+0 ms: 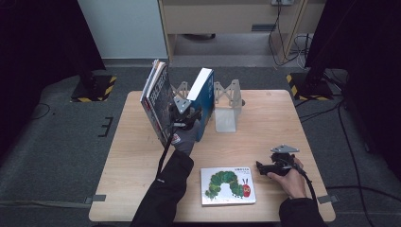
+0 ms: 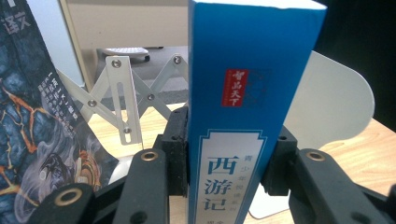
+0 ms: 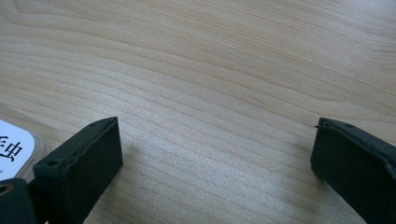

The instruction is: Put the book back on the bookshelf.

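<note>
My left gripper [image 1: 185, 113] is shut on the spine of a blue book [image 1: 204, 94], holding it upright at the back middle of the table. In the left gripper view both jaws press the blue book [image 2: 243, 93] from either side, and the left gripper [image 2: 229, 140] stands in front of a metal scissor rack [image 2: 123, 98]. A dark illustrated book [image 1: 158, 97] leans to the left of it. My right gripper [image 1: 265, 166] rests low at the front right, open, with bare wood between its jaws [image 3: 217, 149].
A picture book with a green caterpillar [image 1: 227, 185] lies flat at the front middle; its white corner [image 3: 14, 147] shows beside my right gripper. A white bookend [image 1: 225, 120] stands right of the blue book on the wooden table [image 1: 269, 118]. The dark book [image 2: 32, 126] sits close on the left.
</note>
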`<action>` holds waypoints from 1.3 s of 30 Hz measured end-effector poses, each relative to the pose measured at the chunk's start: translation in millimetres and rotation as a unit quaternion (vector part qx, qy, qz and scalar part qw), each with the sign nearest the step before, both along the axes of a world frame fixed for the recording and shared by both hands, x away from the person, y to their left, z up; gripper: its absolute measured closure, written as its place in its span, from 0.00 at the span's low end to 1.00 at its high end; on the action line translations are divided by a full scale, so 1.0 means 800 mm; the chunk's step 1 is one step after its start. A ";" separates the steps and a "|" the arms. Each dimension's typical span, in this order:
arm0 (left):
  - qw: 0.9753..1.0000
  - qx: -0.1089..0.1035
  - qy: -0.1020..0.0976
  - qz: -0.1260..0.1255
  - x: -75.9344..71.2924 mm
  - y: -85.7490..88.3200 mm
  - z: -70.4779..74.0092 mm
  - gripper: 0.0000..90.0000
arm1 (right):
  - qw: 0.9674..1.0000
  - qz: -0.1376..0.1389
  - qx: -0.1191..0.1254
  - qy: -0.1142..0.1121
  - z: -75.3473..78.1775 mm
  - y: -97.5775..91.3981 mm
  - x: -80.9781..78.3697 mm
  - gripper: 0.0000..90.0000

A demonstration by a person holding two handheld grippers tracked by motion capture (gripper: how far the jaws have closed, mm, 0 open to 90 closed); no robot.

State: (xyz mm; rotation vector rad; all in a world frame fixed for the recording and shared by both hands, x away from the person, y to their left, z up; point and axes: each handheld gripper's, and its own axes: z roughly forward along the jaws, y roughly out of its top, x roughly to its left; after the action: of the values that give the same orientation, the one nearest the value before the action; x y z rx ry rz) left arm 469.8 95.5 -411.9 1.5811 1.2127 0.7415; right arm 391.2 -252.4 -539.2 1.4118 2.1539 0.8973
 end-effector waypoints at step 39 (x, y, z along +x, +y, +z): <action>0.999 0.002 0.009 -0.053 0.003 -0.003 -0.007 0.65 | 1.000 0.002 0.000 0.000 0.000 0.000 0.000 0.03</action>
State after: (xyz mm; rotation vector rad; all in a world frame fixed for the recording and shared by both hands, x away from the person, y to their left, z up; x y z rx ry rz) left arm 472.1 93.0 -417.3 1.6456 1.1306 0.6634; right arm 391.0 -252.2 -539.3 1.4071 2.1568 0.8984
